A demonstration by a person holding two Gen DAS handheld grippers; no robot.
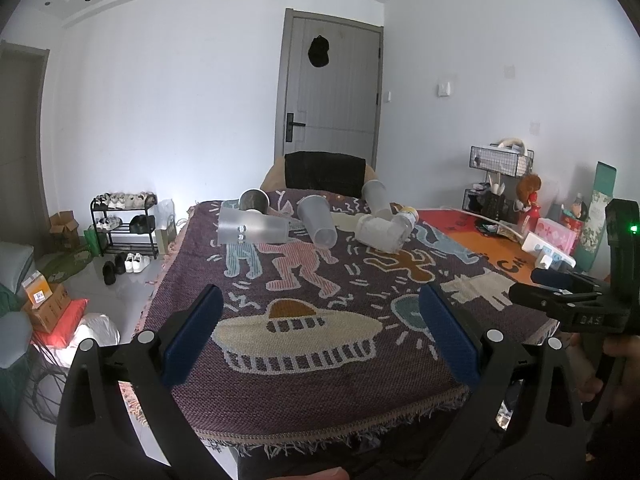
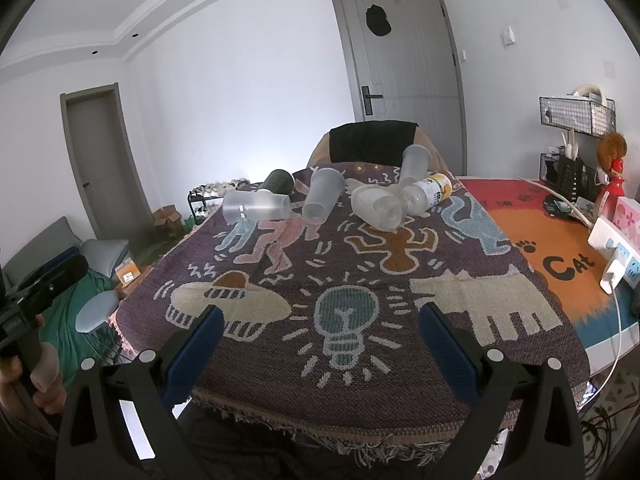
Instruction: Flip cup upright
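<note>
Left gripper (image 1: pixel 320 322): blue-padded jaws spread apart, nothing between them, hanging over the near edge of the patterned blanket (image 1: pixel 304 380).
Right gripper (image 2: pixel 322 326): jaws likewise spread and bare, above the woven light-bulb figure; in the left view it shows at 3 o'clock.
Cups: all lie at the far end of the blanket, toward 12 o'clock, well apart from both tools.
Frosted cup (image 1: pixel 252 229): on its side at 11 o'clock, mouth to the left.
Metal cup (image 1: pixel 254 199): just behind it, touching, dark mouth facing the camera.
Clear cup (image 1: pixel 318 221): on its side at 12 o'clock, one end toward the camera.
Crinkled cup (image 1: pixel 380 233): on its side at 1 o'clock, a yellow-capped bottle (image 1: pixel 406 218) lying against it.
Tall cup (image 1: pixel 376 198): tilted behind that pair.
In the way: only flat blanket between jaws and cups.
Around: dark-draped chair (image 1: pixel 325 174) behind the cups; power strip (image 2: pixel 614 254) and wire rack (image 2: pixel 576 114) at 3 o'clock; shoe rack (image 1: pixel 124 222) at 9 o'clock.
</note>
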